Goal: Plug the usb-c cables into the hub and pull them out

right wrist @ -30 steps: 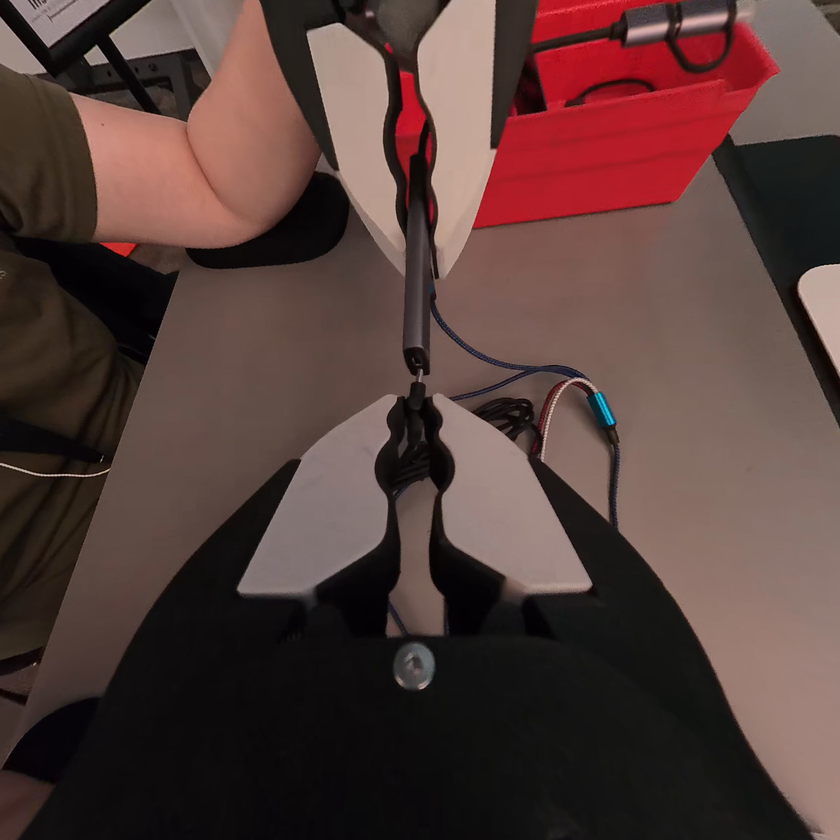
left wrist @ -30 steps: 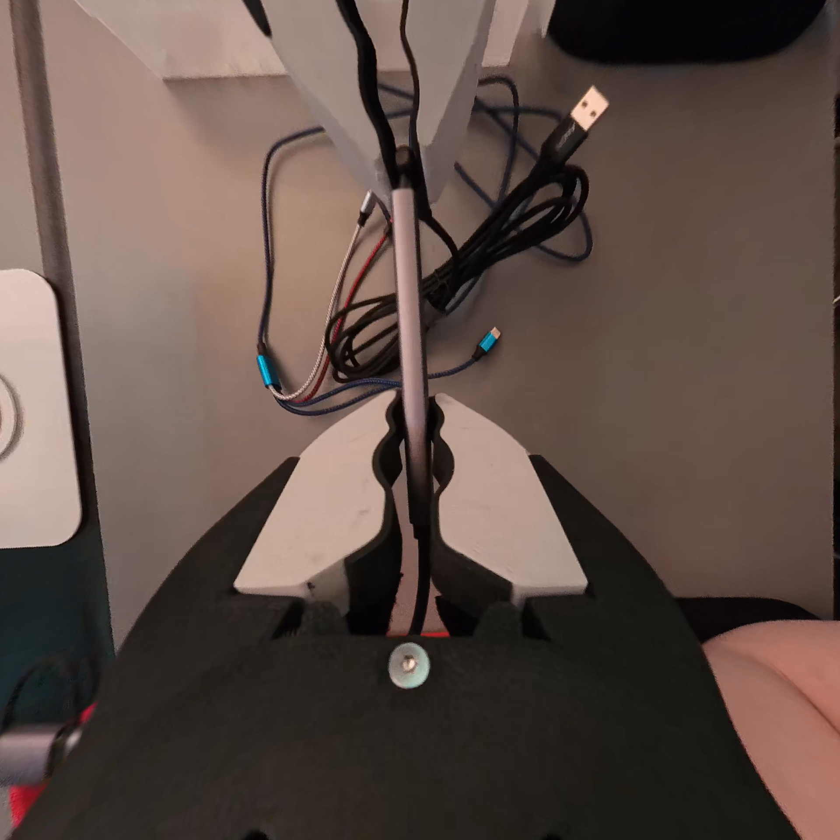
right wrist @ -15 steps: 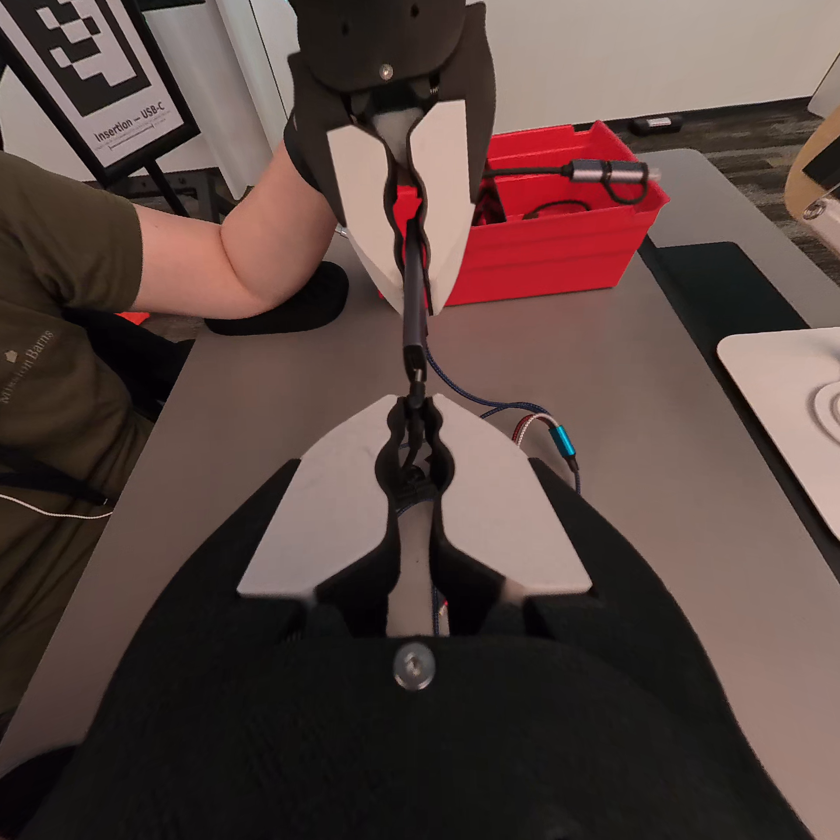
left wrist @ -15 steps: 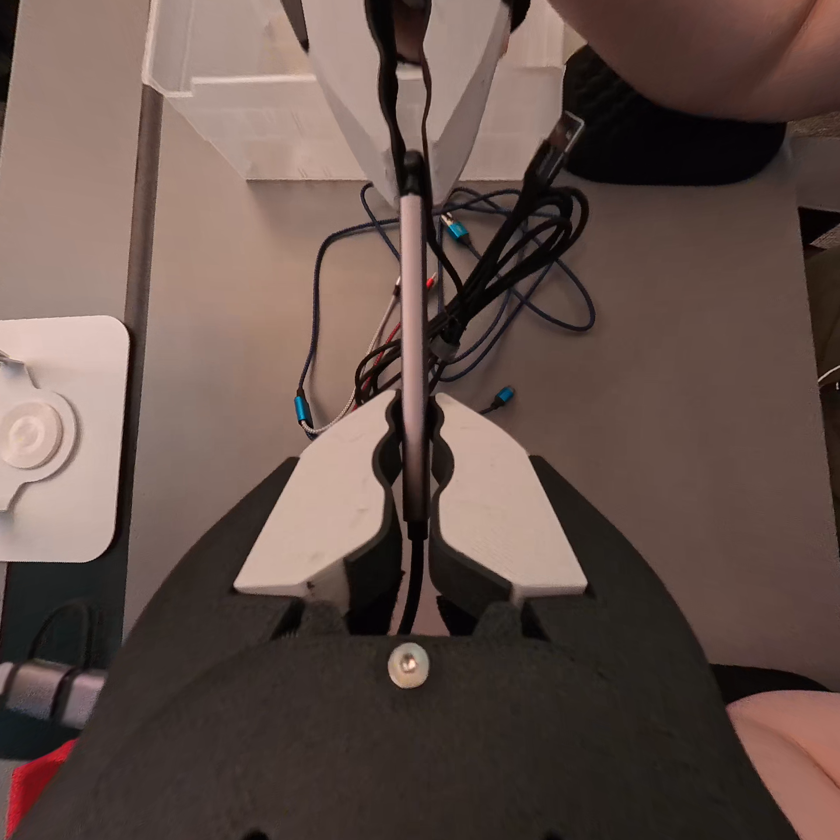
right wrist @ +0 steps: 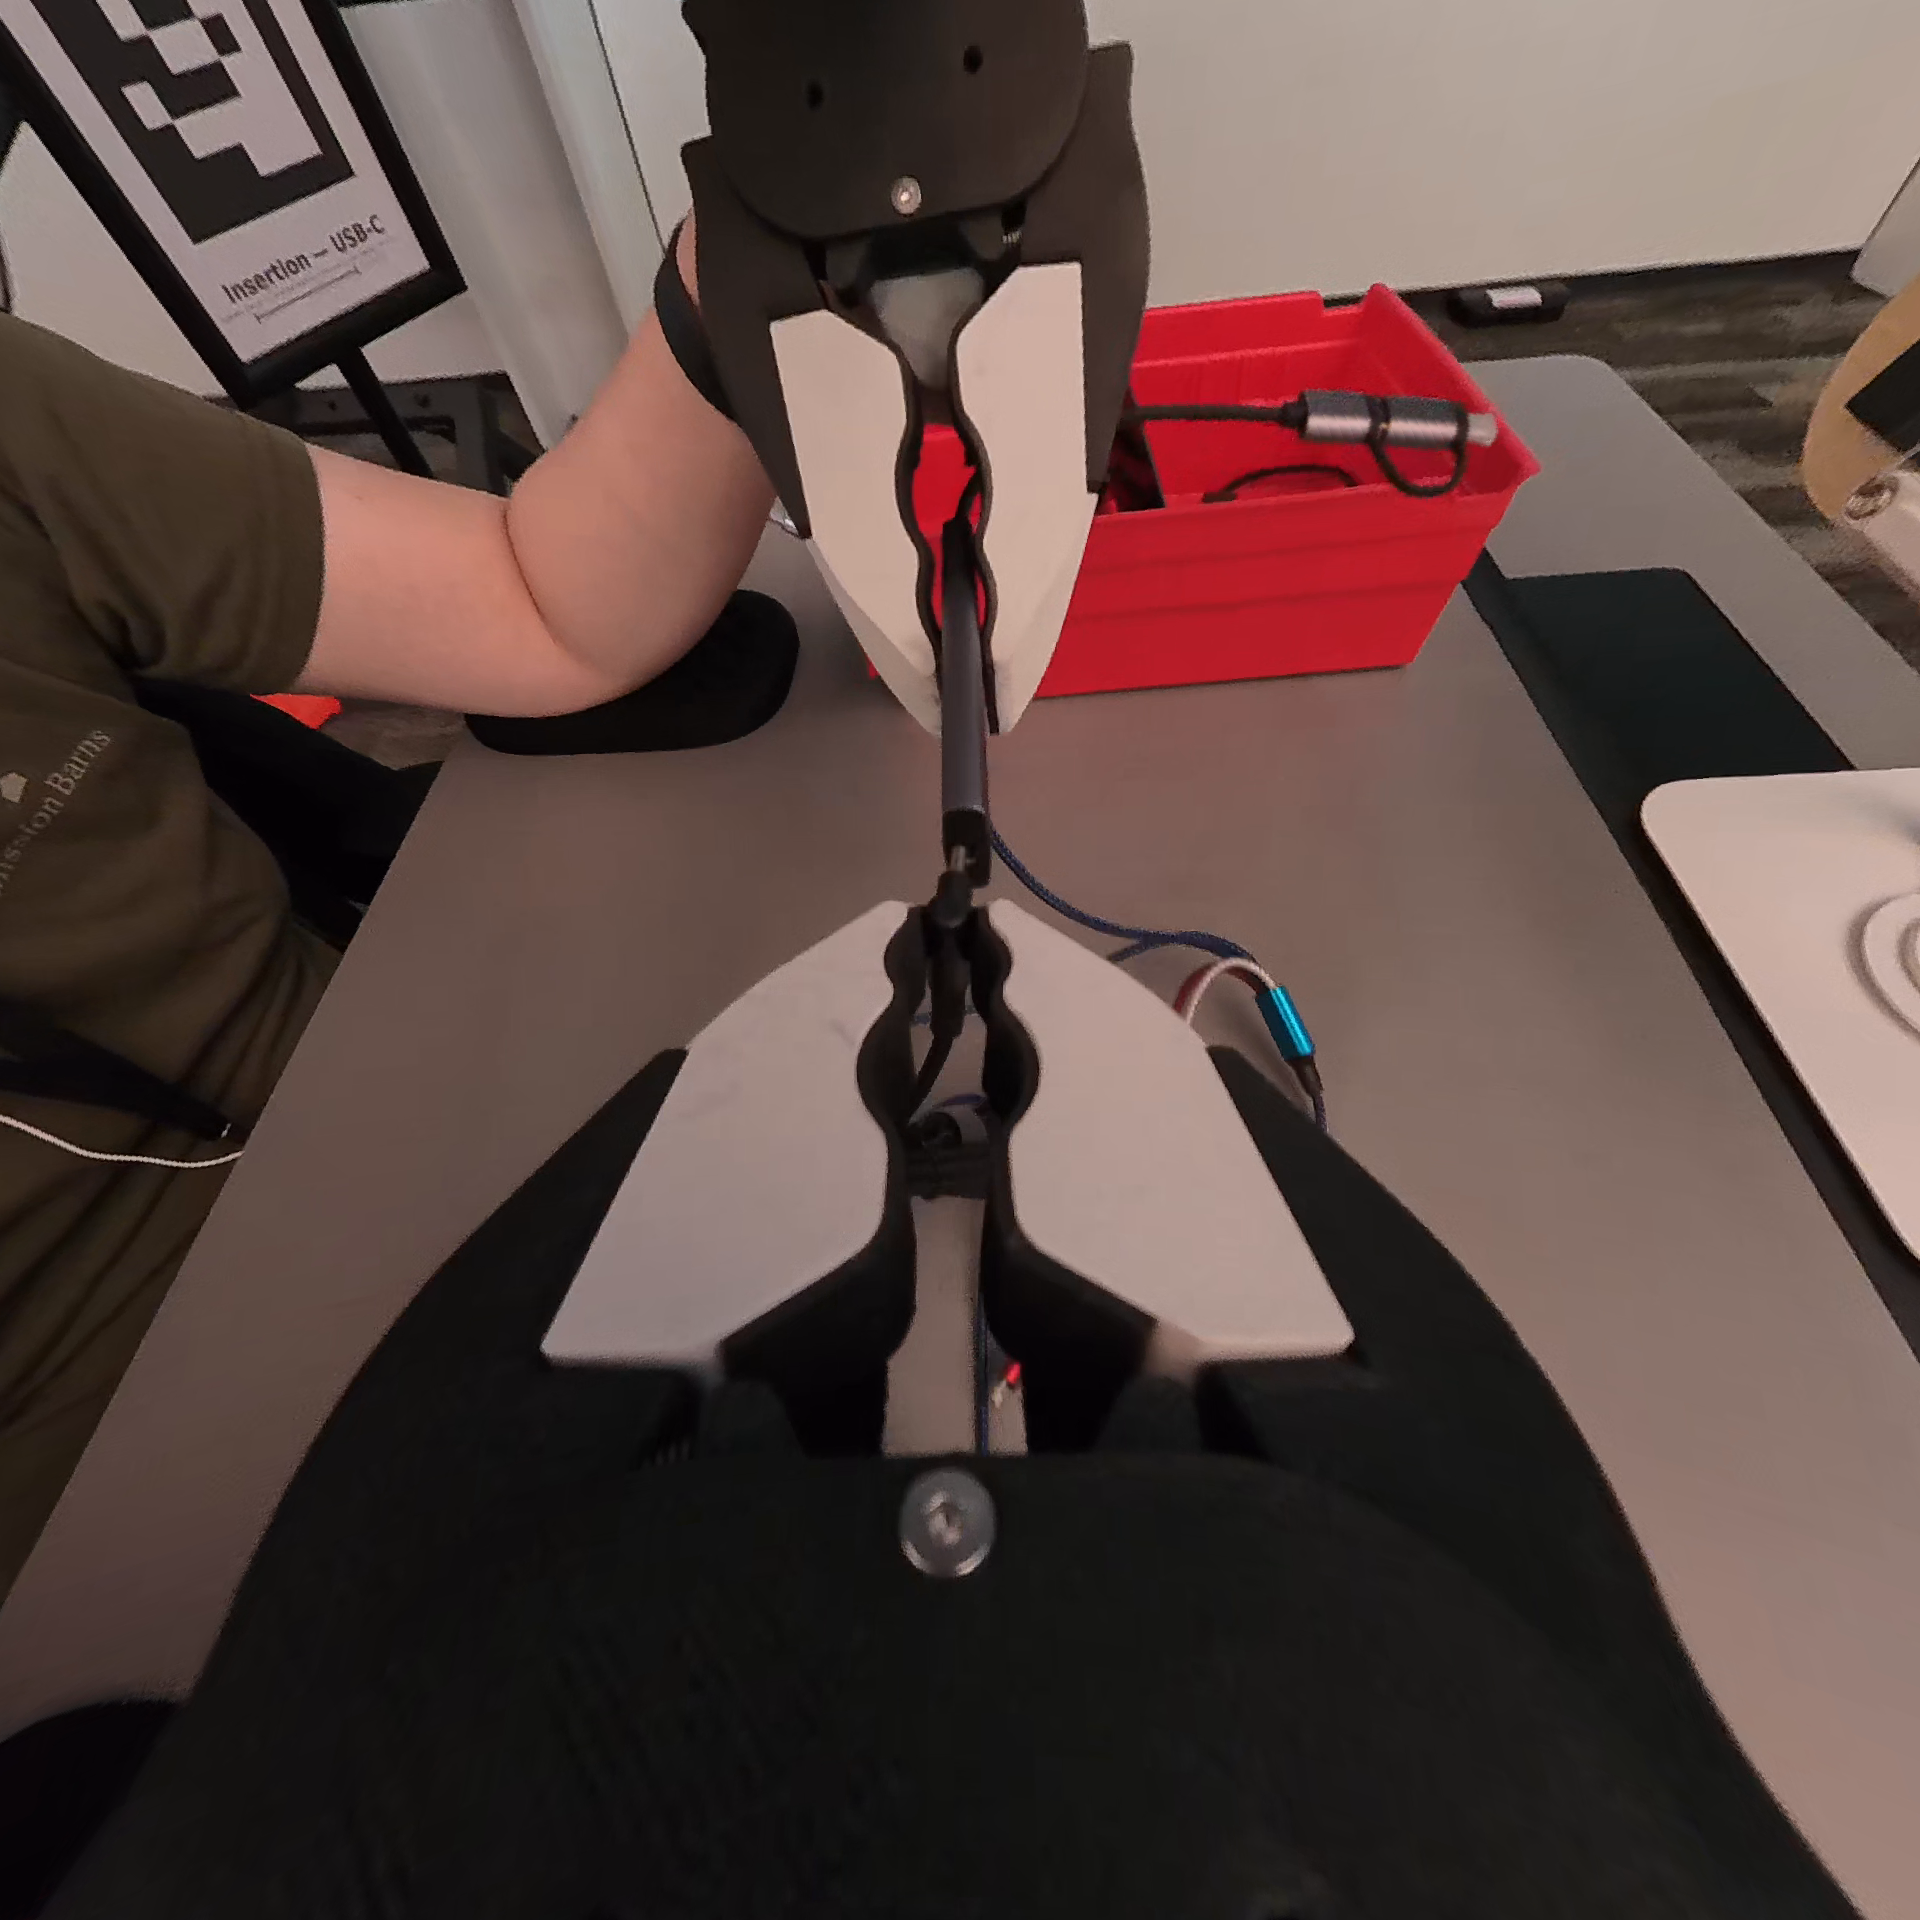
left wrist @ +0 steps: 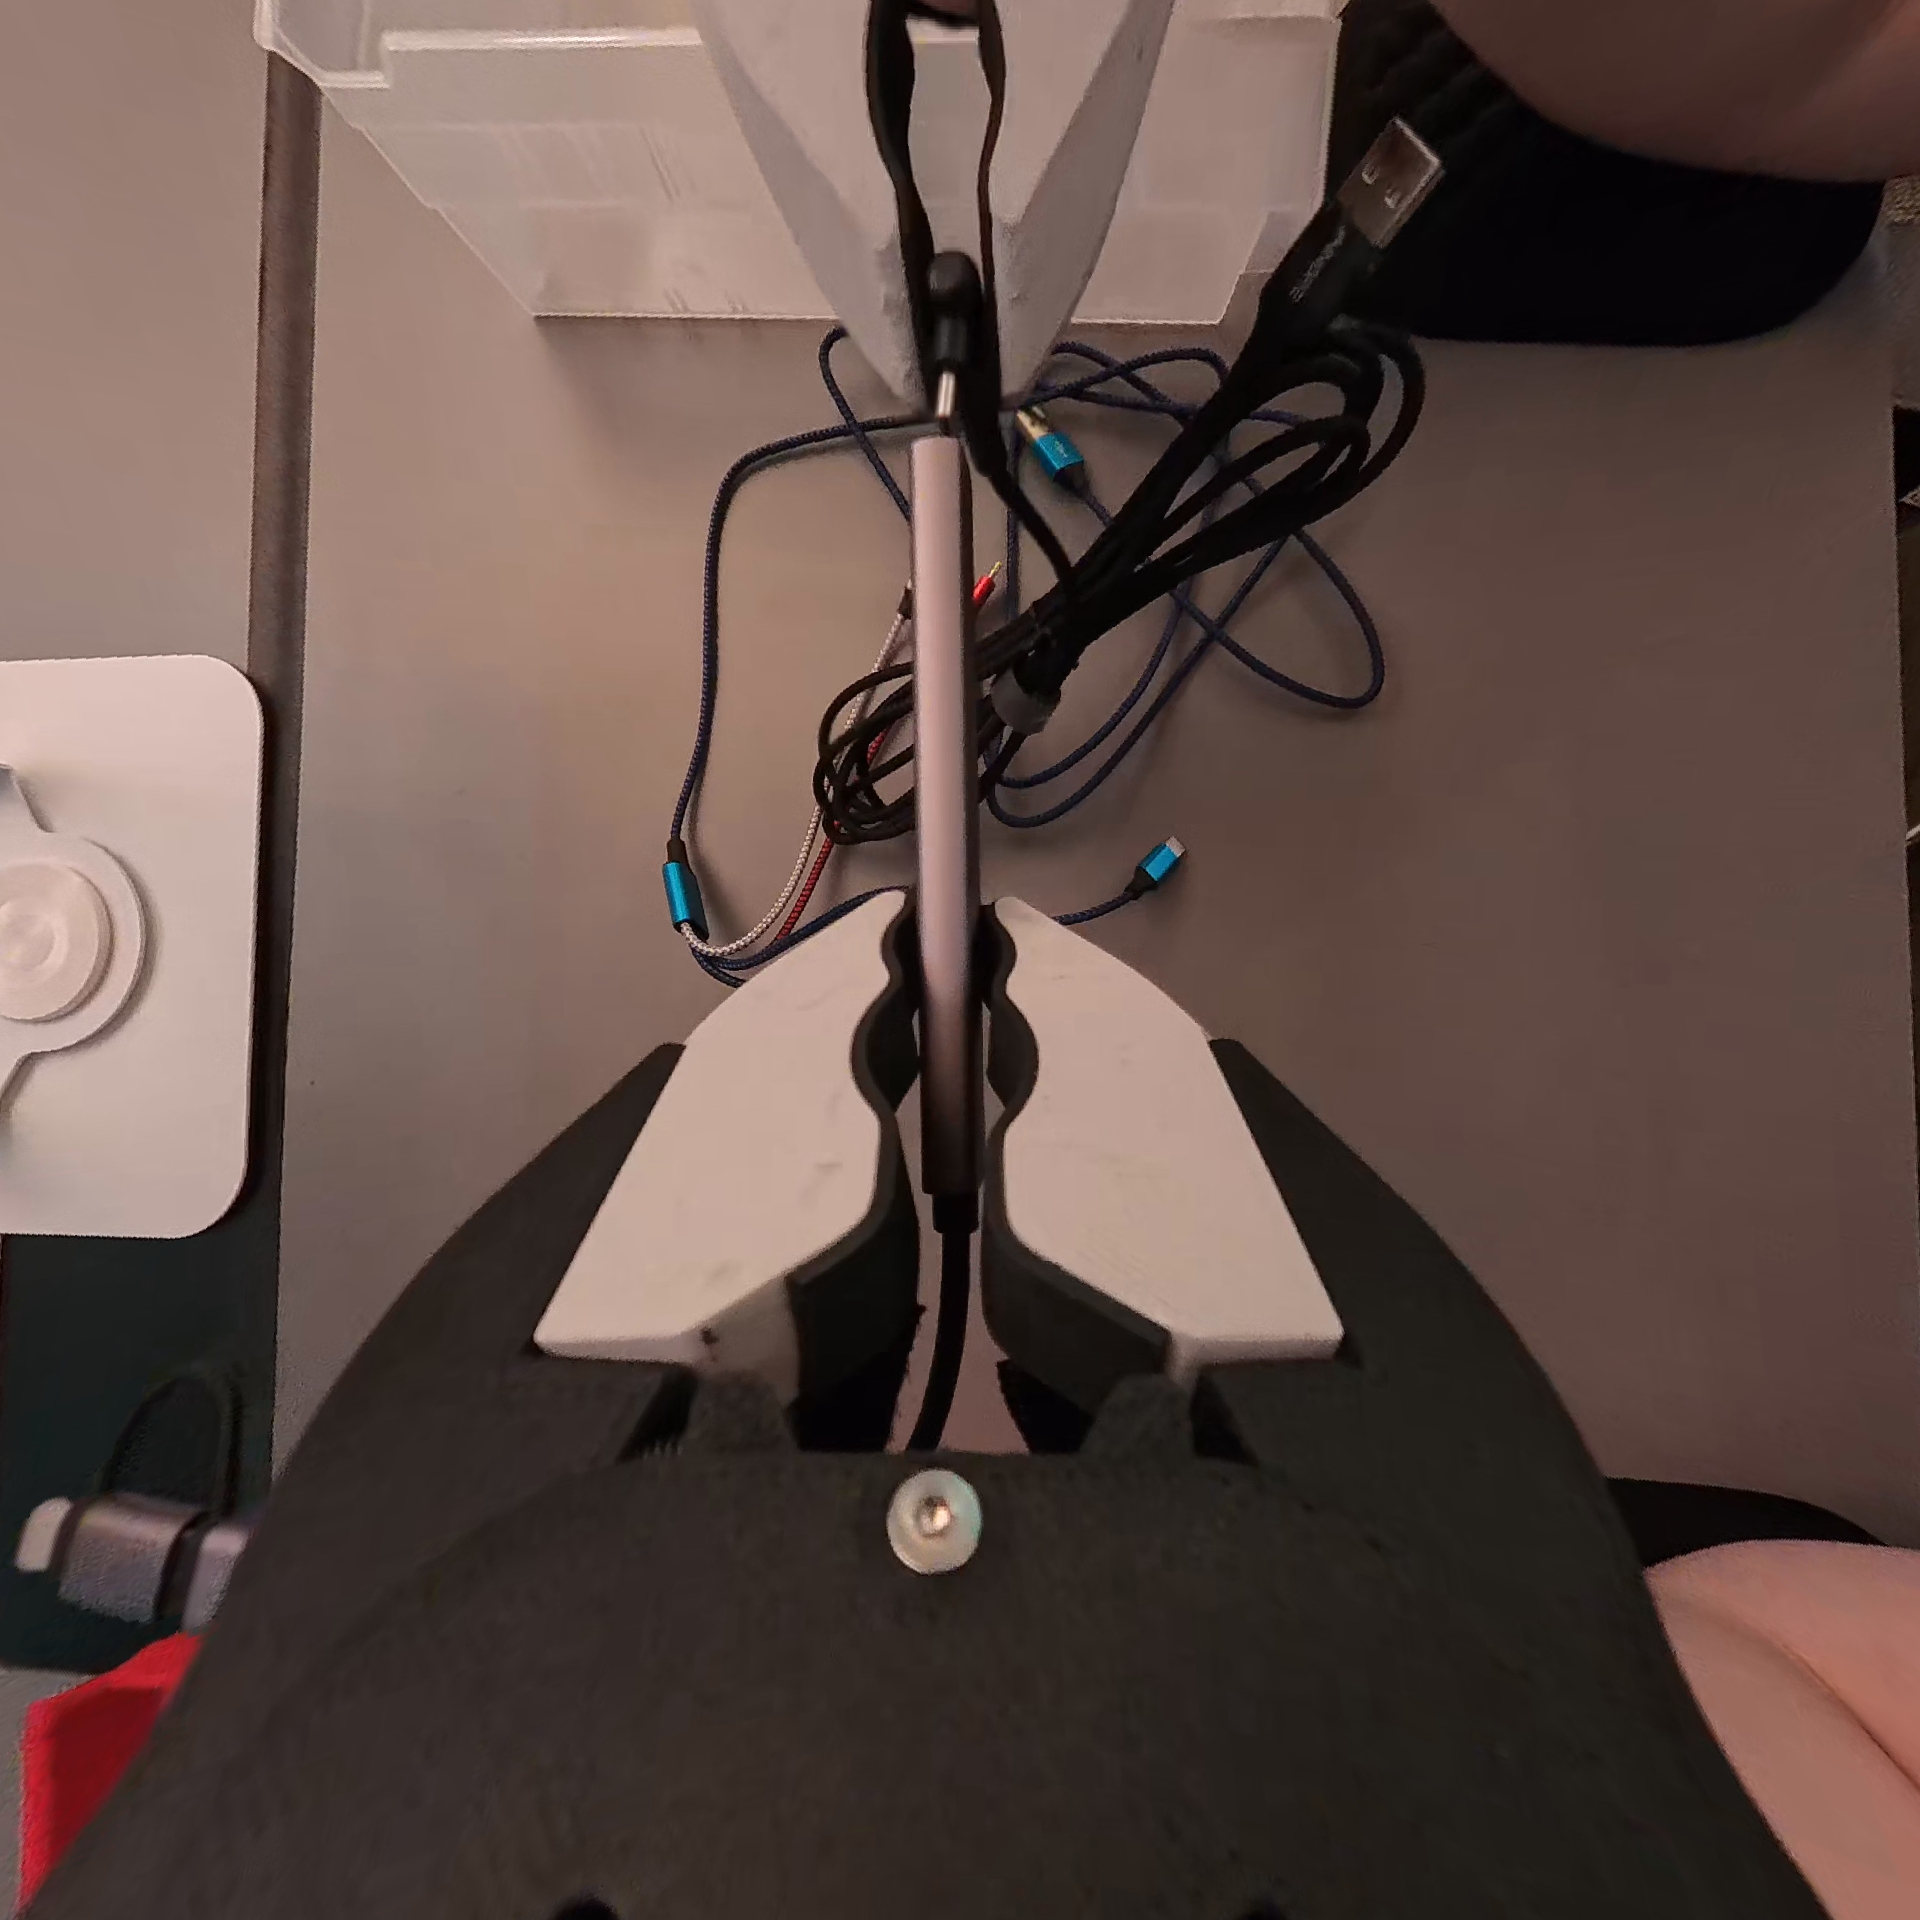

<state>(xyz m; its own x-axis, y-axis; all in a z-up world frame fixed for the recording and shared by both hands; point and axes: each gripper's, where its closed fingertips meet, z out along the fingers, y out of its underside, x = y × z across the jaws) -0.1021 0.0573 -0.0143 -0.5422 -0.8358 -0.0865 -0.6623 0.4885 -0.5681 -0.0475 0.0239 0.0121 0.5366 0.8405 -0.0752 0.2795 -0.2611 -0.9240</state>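
Observation:
My left gripper point(left wrist: 945, 914) is shut on a slim grey hub point(left wrist: 943, 727), seen edge on and held above the table. My right gripper point(right wrist: 951, 914) is shut on a black usb-c plug point(right wrist: 951, 930). The two grippers face each other tip to tip. The plug's metal tip point(right wrist: 962, 858) shows bare just at the hub's end port point(right wrist: 962, 826). In the left wrist view the right gripper point(left wrist: 951, 364) holds the plug point(left wrist: 951, 312) at the hub's far end. In the right wrist view the left gripper point(right wrist: 961, 717) holds the hub point(right wrist: 961, 675).
A tangle of black, blue and braided cables point(left wrist: 1143, 623) lies on the grey table point(left wrist: 1558, 935) under the hub. A clear bin point(left wrist: 623, 156) stands beyond it. A red bin point(right wrist: 1299, 582) with another adapter, a white pad point(right wrist: 1818, 935), a sign stand point(right wrist: 239, 156) and a person's arm point(right wrist: 520, 582) surround the spot. The left gripper's tips are roughly 8 centimetres from the right gripper's.
Both grippers have risen from the table together. The plug has drawn back a little from the hub's end, so its metal tip shows more than half a second ago.

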